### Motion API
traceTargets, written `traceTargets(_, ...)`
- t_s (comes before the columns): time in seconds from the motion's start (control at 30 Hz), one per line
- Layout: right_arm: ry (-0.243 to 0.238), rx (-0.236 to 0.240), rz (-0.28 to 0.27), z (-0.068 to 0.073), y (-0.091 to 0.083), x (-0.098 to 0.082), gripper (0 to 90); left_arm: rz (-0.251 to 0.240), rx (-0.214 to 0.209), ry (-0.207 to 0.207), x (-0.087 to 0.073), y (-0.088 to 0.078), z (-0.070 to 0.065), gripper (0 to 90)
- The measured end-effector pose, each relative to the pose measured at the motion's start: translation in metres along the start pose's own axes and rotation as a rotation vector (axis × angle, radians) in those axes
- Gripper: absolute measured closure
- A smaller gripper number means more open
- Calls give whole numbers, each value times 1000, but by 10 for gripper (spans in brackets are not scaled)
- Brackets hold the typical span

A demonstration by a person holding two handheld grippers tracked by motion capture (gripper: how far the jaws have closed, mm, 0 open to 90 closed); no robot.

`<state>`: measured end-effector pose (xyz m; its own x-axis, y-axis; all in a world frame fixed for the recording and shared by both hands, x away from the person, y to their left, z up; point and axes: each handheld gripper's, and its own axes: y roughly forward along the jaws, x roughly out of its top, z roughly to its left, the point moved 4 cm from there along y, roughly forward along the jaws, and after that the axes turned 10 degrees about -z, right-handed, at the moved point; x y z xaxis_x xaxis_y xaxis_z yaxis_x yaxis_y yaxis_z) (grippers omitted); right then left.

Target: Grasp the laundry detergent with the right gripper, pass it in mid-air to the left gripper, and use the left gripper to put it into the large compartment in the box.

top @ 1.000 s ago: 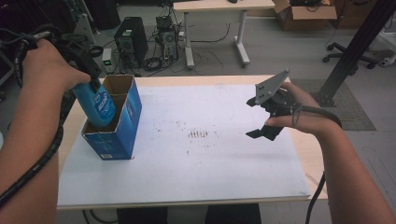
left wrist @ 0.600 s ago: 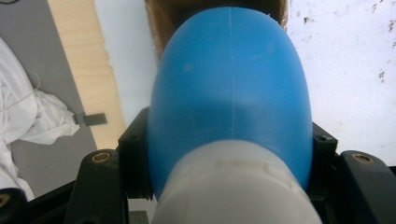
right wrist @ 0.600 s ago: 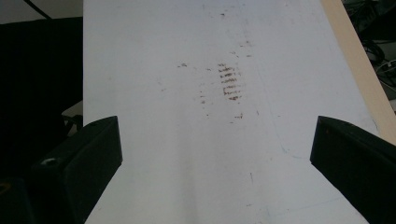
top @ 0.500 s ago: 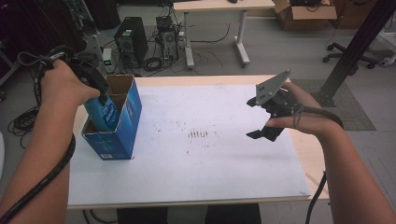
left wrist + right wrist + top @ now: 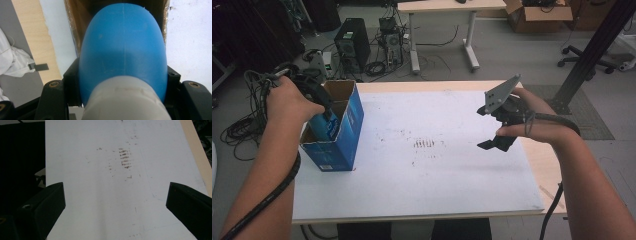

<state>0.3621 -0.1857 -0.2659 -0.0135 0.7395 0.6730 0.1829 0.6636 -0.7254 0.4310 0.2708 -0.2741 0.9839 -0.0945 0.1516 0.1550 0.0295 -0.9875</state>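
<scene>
A blue bottle (image 5: 328, 126) with a white cap (image 5: 125, 100) is gripped by my left gripper (image 5: 318, 96), which holds it bottom-first inside the open top of a blue cardboard box (image 5: 343, 148) at the table's left side. In the left gripper view the bottle's blue body (image 5: 122, 47) sits between the black jaws, pointing into the box's brown inside (image 5: 80, 22). My right gripper (image 5: 499, 142) hovers open over the right part of the white tabletop, jaws spread wide with nothing between them.
The white table surface (image 5: 422, 175) carries brown scuff marks (image 5: 424, 144) near its middle. A light wooden border (image 5: 542, 170) runs along the right edge. Behind the table stand a computer tower (image 5: 352, 42), cables and a second desk.
My left gripper has sunk with the blue bottle, taking it from above the box down into the box's open top. The right gripper has kept still.
</scene>
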Motion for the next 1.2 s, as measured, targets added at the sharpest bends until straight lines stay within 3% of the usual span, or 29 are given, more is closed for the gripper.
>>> traceTargets(0.37, -13, 4, 12, 1, -1, 4, 25, -4, 6, -14, -2, 19, 0, 381)
traceTargets(0.57, -13, 18, 44, 0, -2, 3, 25, -2, 3, -14, -3, 29, 1, 381)
traceTargets(0.87, 19, 57, 151, -4, 2, -5, 28, 5, 7, -13, -4, 38, 0, 380)
traceTargets(1.2, 21, 68, 161, -3, 8, -8, 29, 5, 1, -10, -4, 45, -1, 380)
